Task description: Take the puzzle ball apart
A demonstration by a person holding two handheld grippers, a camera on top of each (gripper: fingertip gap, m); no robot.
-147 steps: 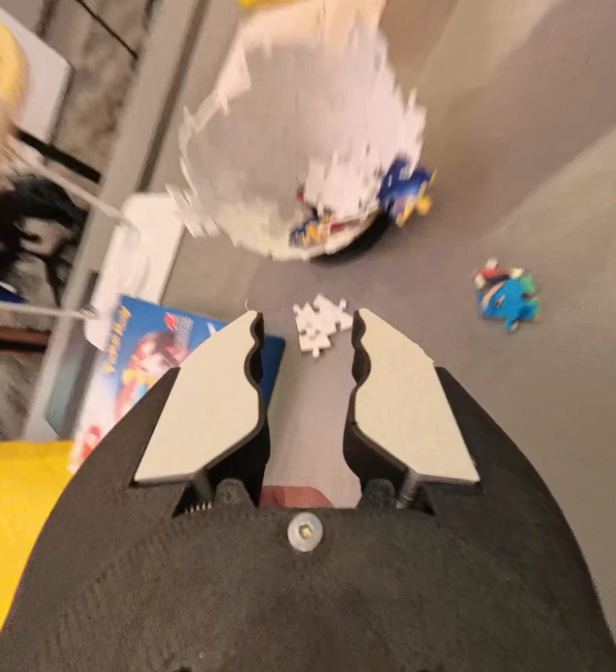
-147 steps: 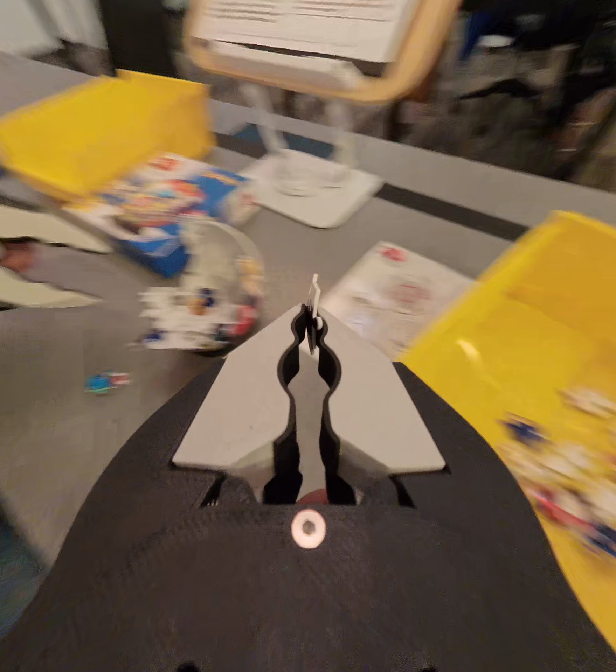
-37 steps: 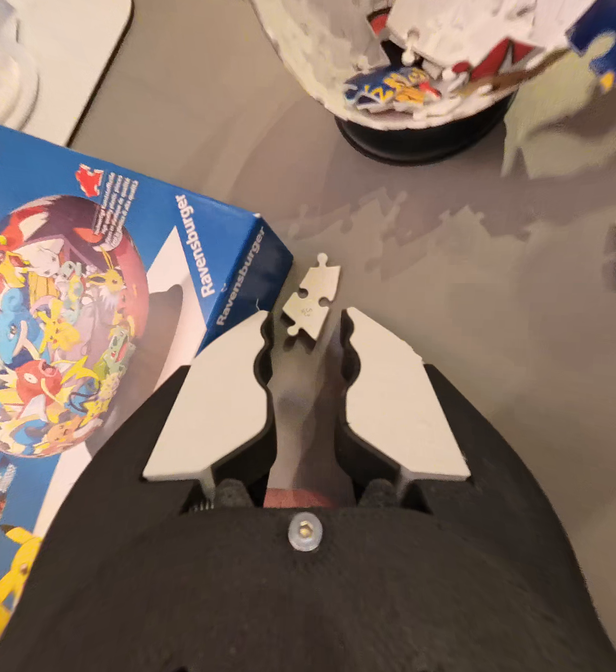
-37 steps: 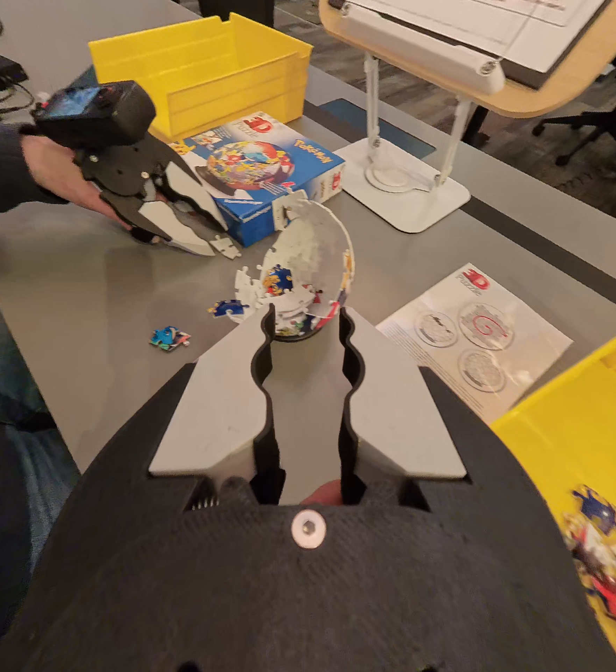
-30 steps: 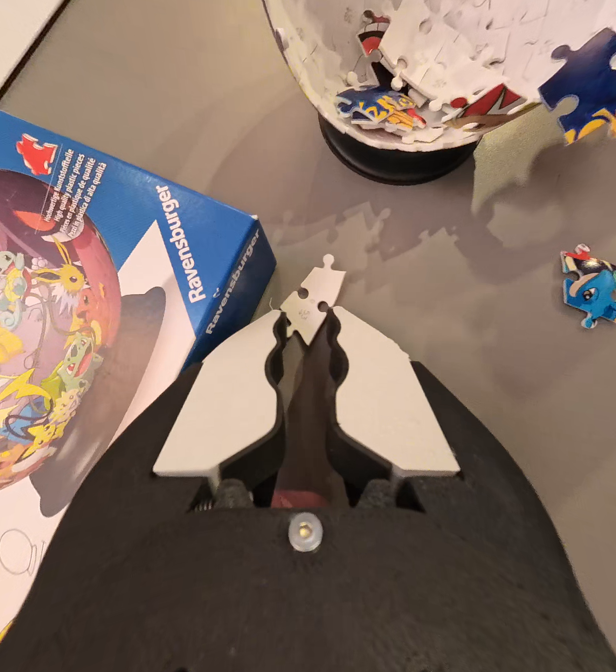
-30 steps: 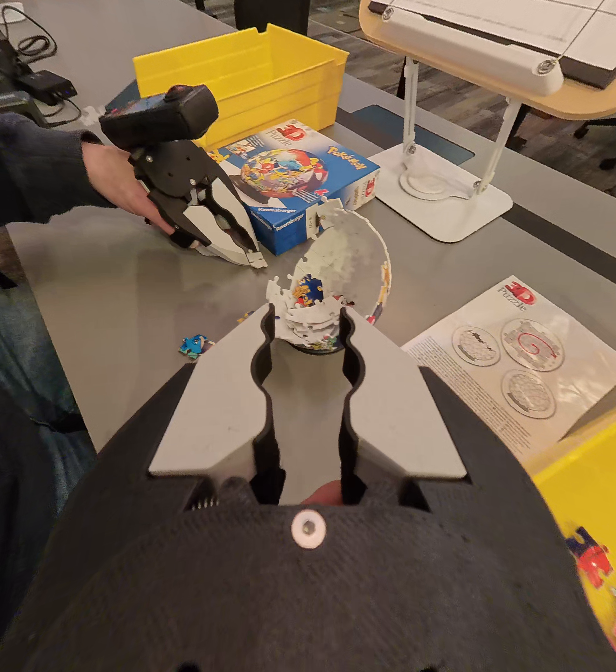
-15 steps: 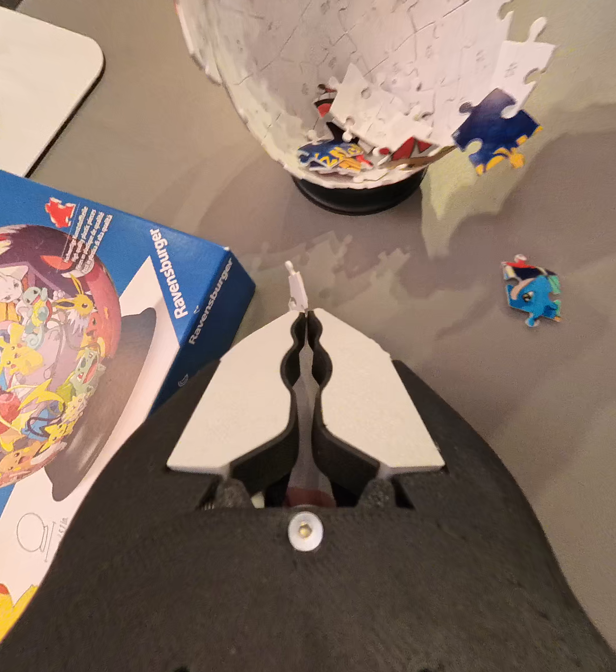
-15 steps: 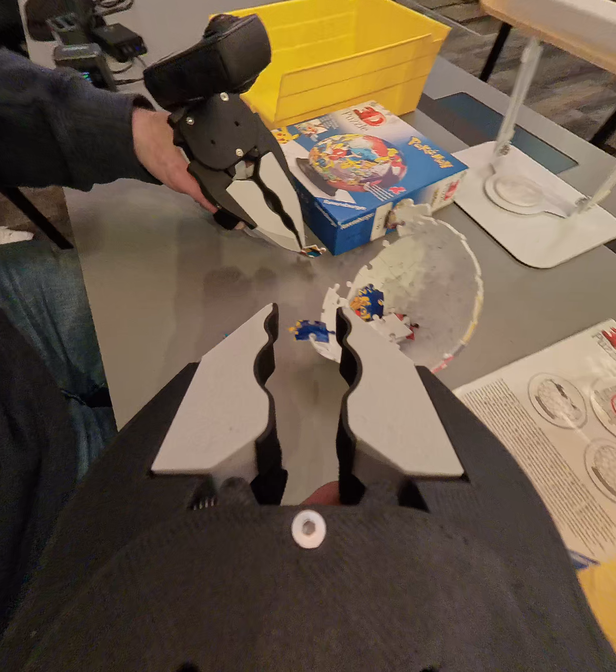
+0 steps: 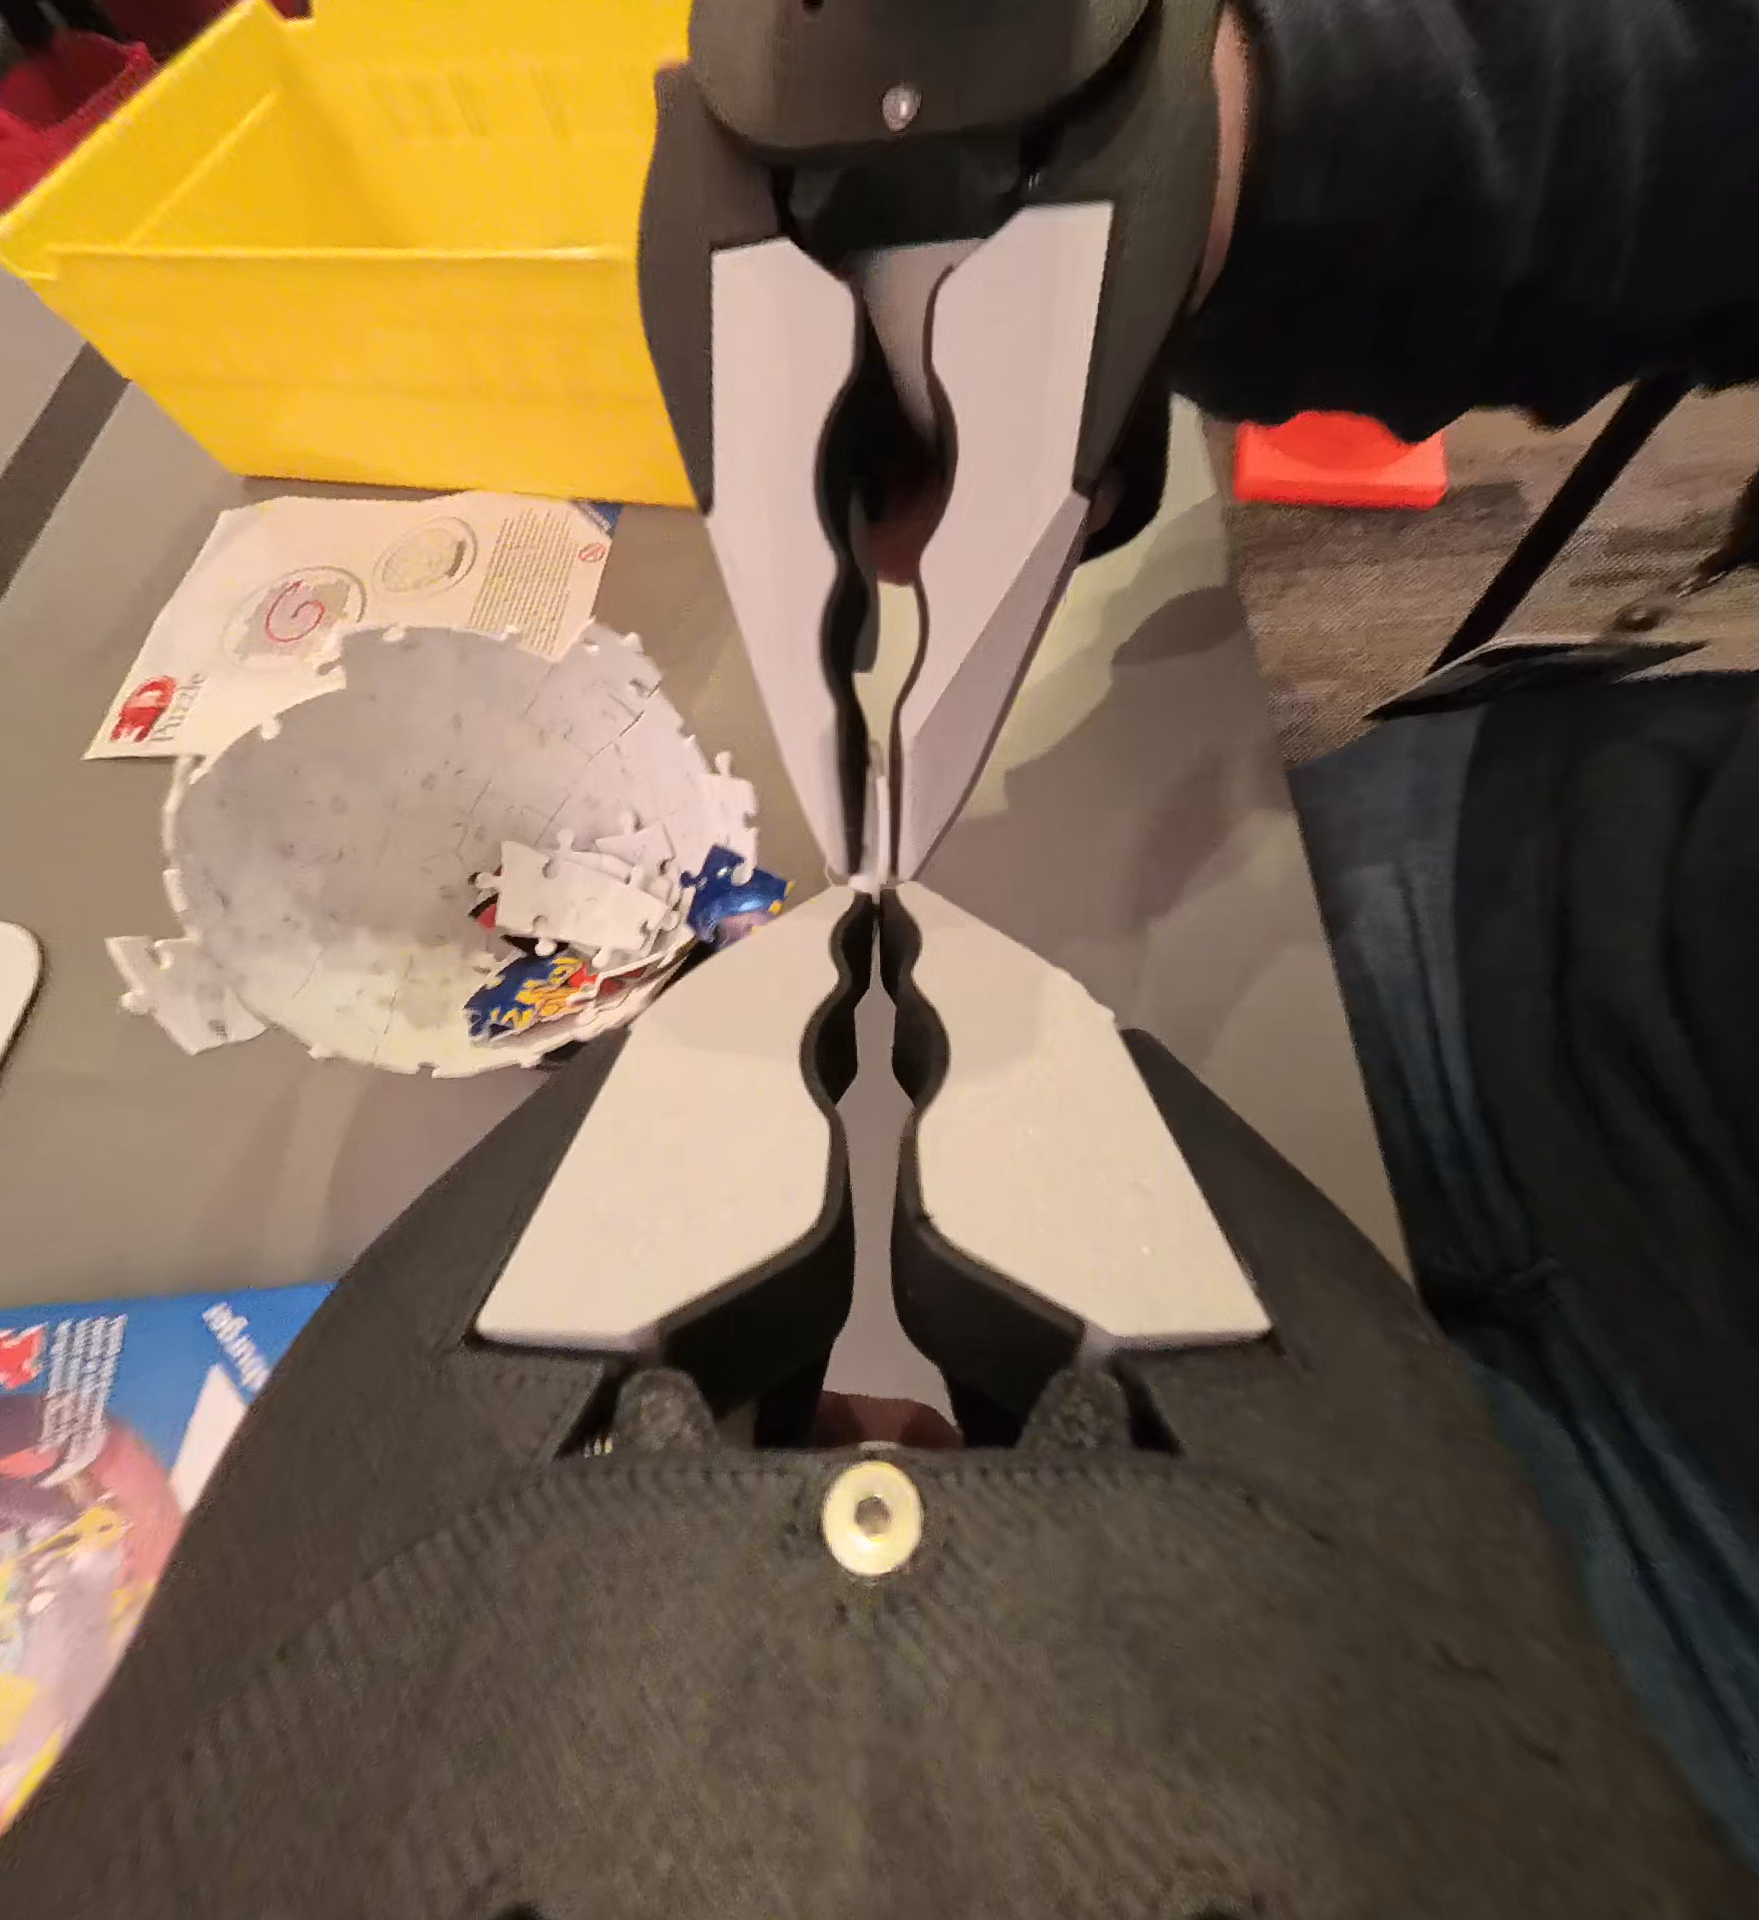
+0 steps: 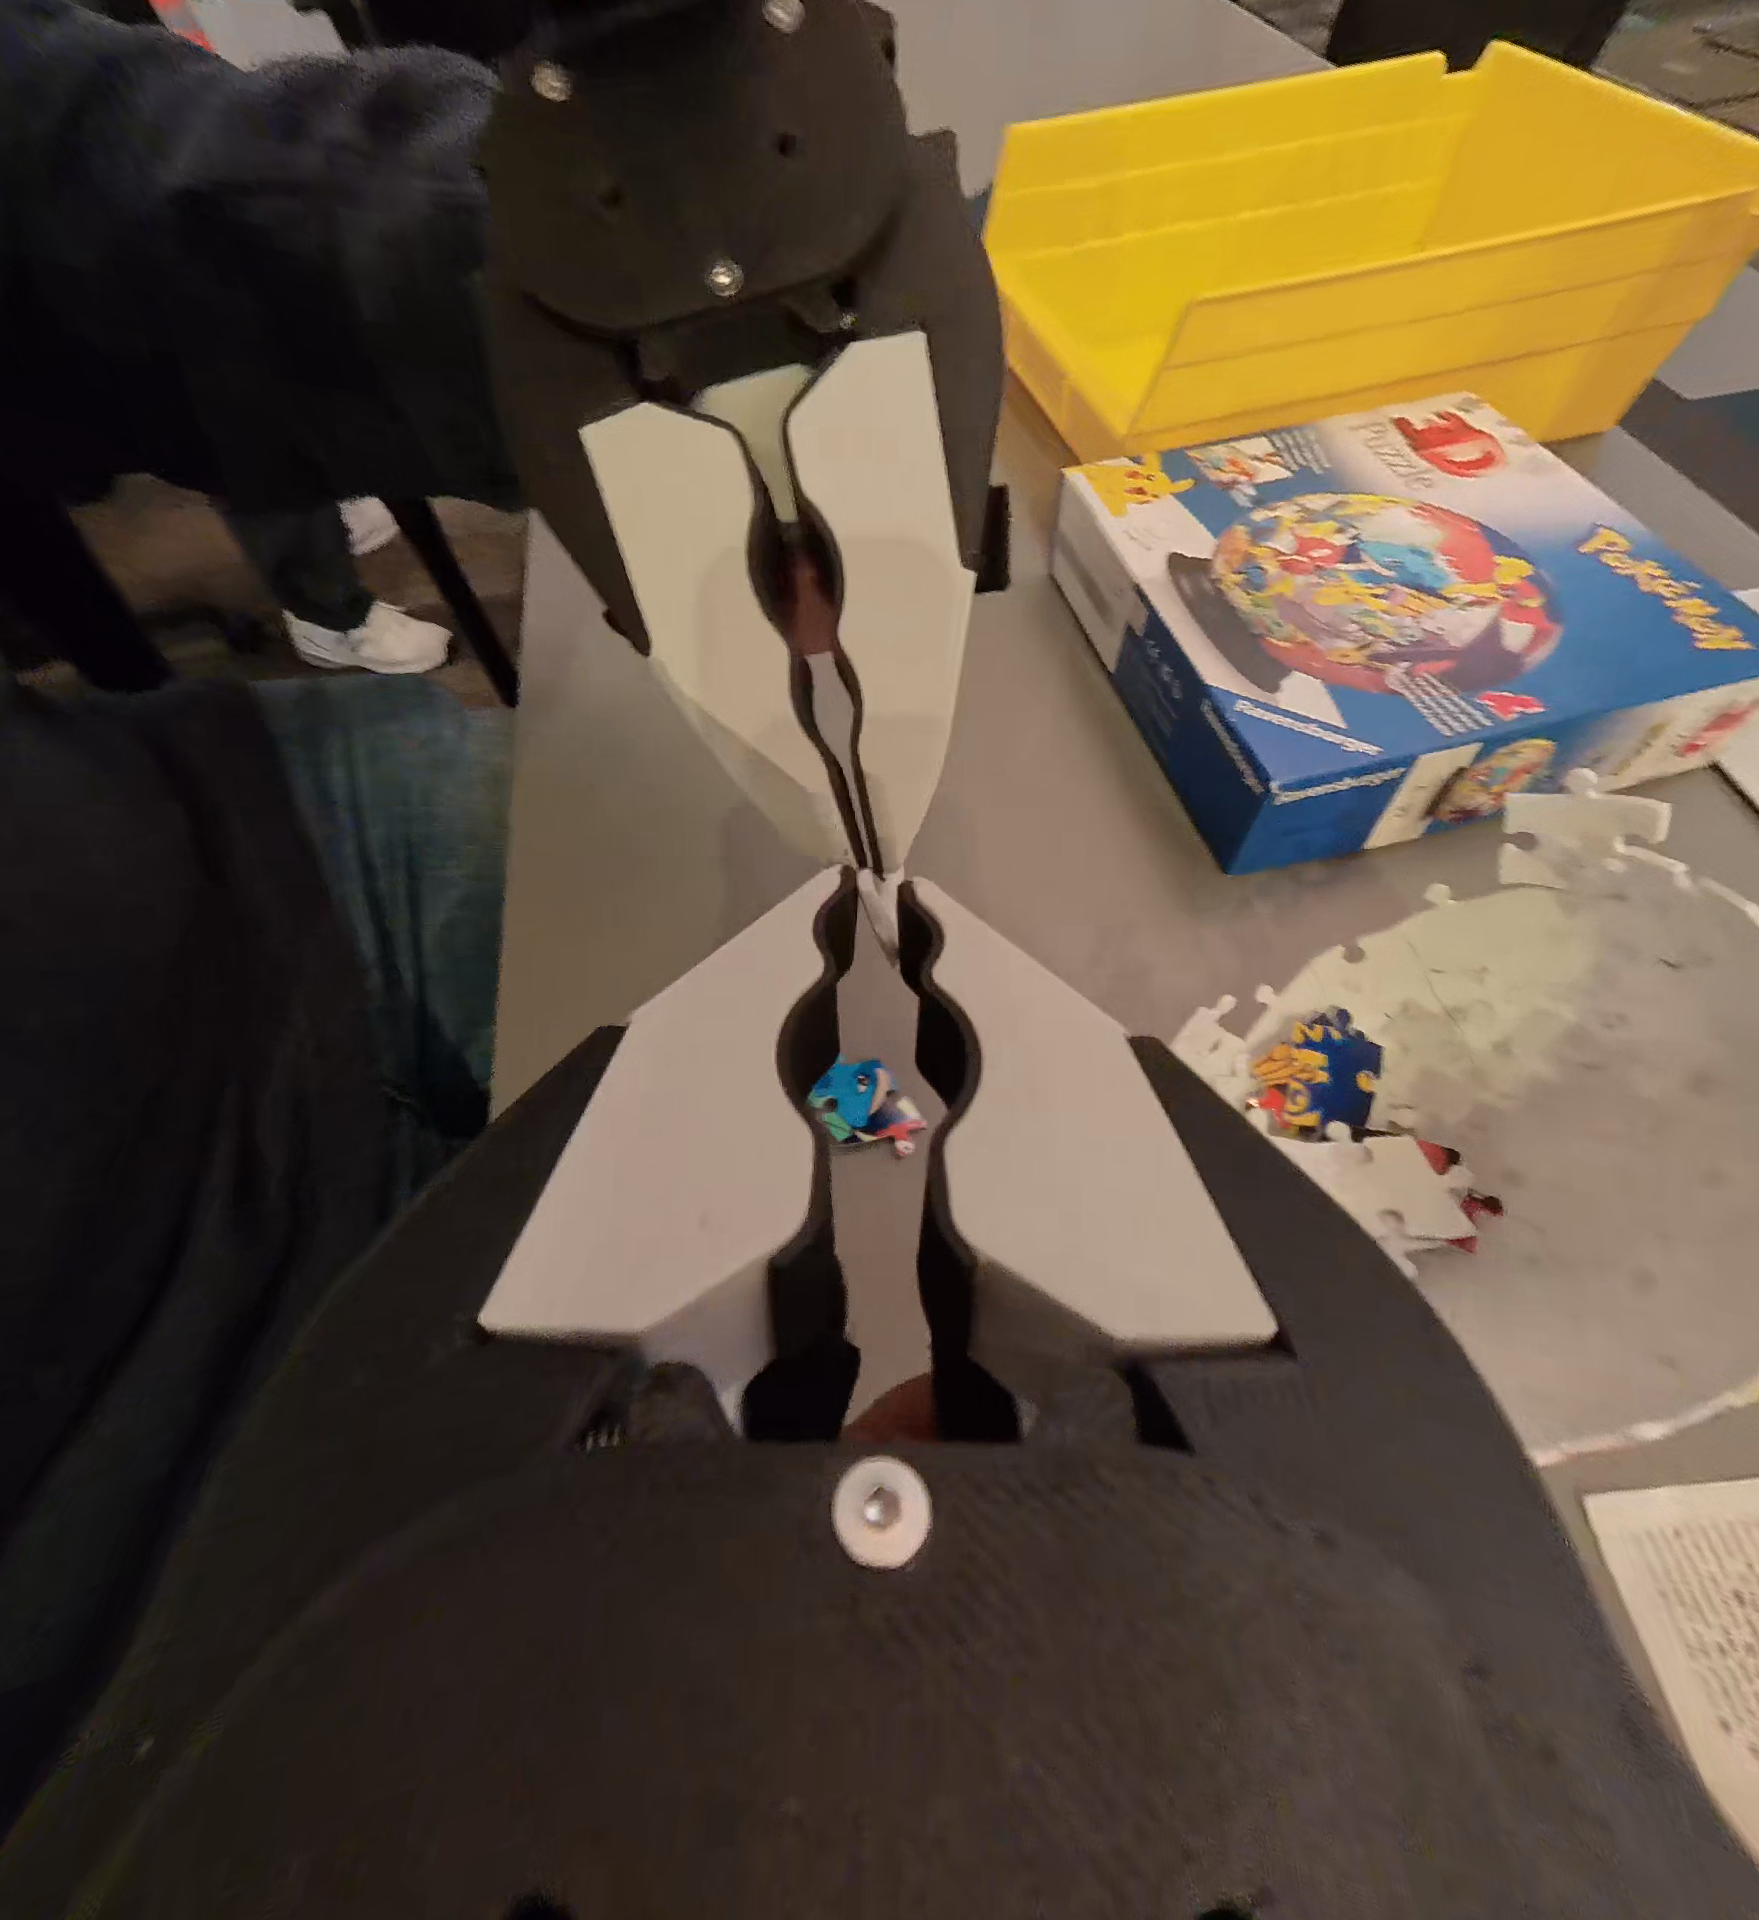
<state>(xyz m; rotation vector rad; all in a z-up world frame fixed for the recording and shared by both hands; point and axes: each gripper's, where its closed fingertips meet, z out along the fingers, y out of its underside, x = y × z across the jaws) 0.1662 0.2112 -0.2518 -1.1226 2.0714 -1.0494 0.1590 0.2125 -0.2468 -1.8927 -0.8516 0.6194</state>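
- Left gripper (image 9: 870, 902) and right gripper (image 10: 875, 883) meet tip to tip beside the puzzle ball (image 9: 418, 852); both clamp one white piece (image 10: 880, 920)
- Ball half open, on table
- Risk: piece slips free if either grip twists

My left gripper (image 9: 873, 906) and my right gripper (image 10: 873, 896) look alike: a broad matte-black textured shell, one silver screw set in the middle near the finger roots, and two pale grey wedge fingers (image 9: 688, 1153) with wavy black inner edges. I wear a dark sleeve (image 10: 179, 249) and blue jeans (image 10: 387, 831).
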